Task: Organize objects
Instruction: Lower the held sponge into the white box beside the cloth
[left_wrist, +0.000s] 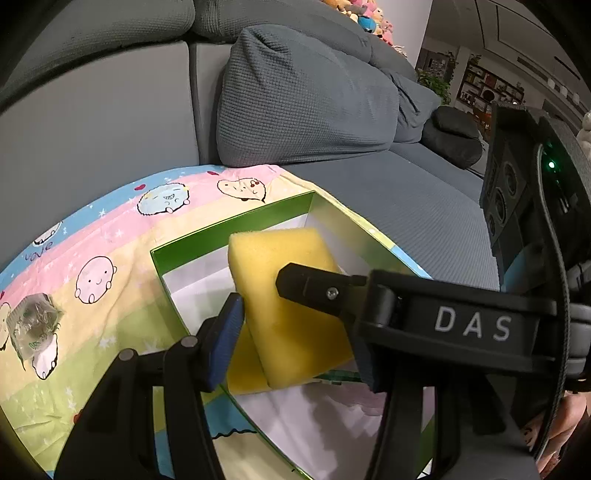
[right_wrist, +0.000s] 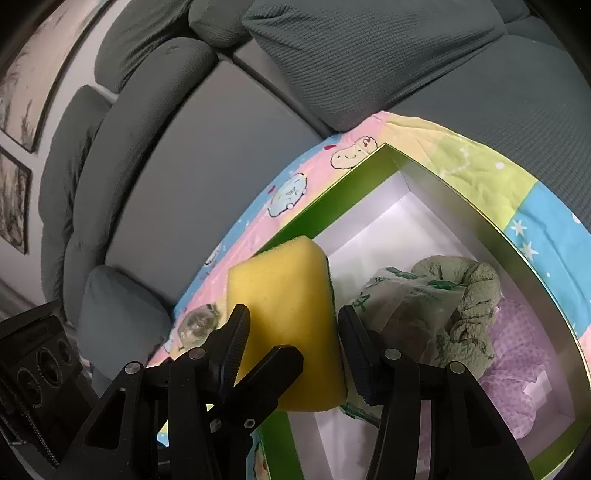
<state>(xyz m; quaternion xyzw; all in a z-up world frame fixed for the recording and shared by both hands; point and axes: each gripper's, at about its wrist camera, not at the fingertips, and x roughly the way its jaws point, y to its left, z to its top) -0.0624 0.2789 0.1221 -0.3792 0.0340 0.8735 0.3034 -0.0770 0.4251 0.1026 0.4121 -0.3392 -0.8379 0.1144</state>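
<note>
I hold a yellow sponge (left_wrist: 291, 306) between both grippers, over the near left rim of a green box (right_wrist: 332, 199) with white inside walls. My left gripper (left_wrist: 295, 332) has its blue-padded finger (left_wrist: 225, 339) pressed against the sponge's left side; the opposite finger is hidden behind my right gripper, which crosses in front with "DAS" printed on it, so I cannot tell for sure that the left is clamped. One black finger (left_wrist: 314, 291) of that right gripper lies flat on the sponge's upper face.

In the right wrist view, my right gripper (right_wrist: 291, 343) has the sponge (right_wrist: 284, 317) between its two ribbed fingers, both touching its sides, so it is gripping the sponge. A finger (right_wrist: 266, 384) of the left gripper reaches up against the sponge's lower edge.

The box sits on a pastel cartoon-print cloth (left_wrist: 110, 243) spread over a grey sofa (left_wrist: 332, 110). Inside the box lie a green-printed plastic bag (right_wrist: 406, 295), a grey-green crumpled cloth (right_wrist: 472, 295) and a lilac checked cloth (right_wrist: 517, 369), toward the right side. Out on the print cloth, left of the box and well apart from it, lies a small clear-wrapped item (left_wrist: 33, 321); what it holds is too blurred to tell.
</note>
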